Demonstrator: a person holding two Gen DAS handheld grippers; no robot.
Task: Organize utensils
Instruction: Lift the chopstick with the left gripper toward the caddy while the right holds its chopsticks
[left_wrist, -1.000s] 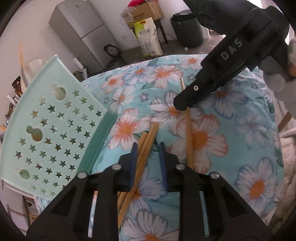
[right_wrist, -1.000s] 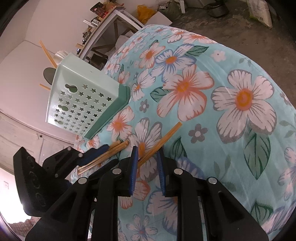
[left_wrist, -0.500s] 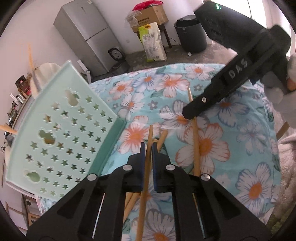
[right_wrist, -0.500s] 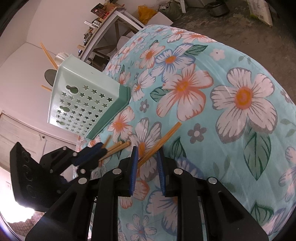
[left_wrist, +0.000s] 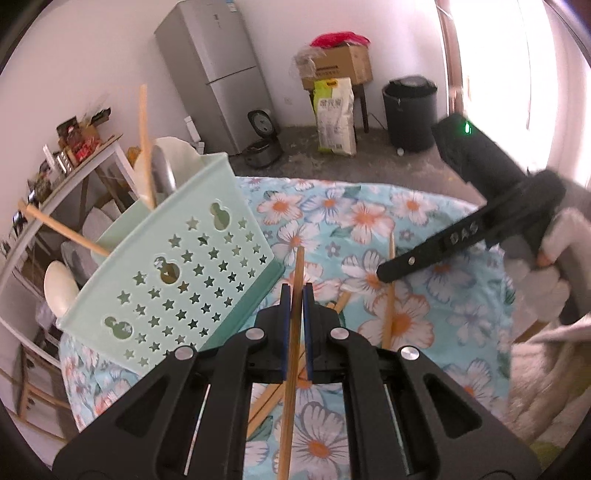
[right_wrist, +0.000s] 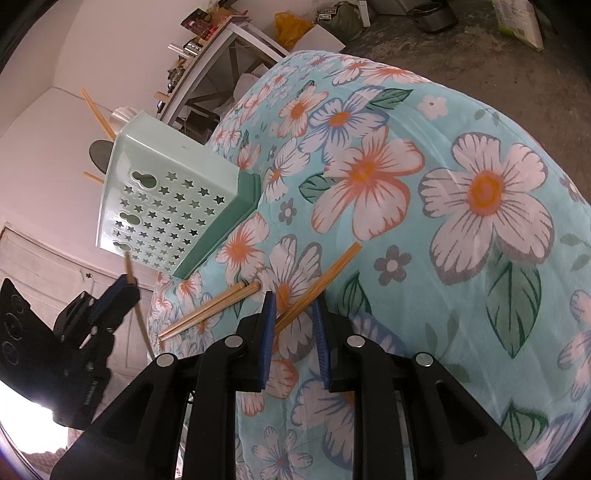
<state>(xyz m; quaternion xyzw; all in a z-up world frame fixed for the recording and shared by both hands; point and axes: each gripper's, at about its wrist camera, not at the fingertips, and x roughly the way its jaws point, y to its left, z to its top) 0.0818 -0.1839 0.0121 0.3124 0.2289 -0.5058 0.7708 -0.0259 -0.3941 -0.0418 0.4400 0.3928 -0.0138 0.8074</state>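
Note:
My left gripper (left_wrist: 295, 291) is shut on one wooden chopstick (left_wrist: 298, 266) and holds it off the floral tablecloth (right_wrist: 480, 192), as the right wrist view also shows (right_wrist: 138, 317). The mint utensil holder (left_wrist: 177, 280) with star holes stands just left of it, with chopsticks (left_wrist: 143, 140) and a white spoon (left_wrist: 57, 284) inside. My right gripper (right_wrist: 293, 299) rests low on the cloth, open, with another chopstick (right_wrist: 332, 267) lying slantwise between its fingers. Two more chopsticks (right_wrist: 214, 306) lie side by side between the holder (right_wrist: 159, 206) and that gripper.
A gloved hand (left_wrist: 554, 266) holds the right gripper's handle. Beyond the round table's far edge stand a fridge (left_wrist: 218, 74), a rice cooker (left_wrist: 260, 125), a rice bag (left_wrist: 334, 114) and a dark bin (left_wrist: 410, 110). A cluttered white rack (left_wrist: 74, 147) stands behind the holder.
The left gripper's jaws closed on one chopstick of the pile and lifted it up off the cloth, toward the holder's height. The right gripper and its chopstick have not moved.

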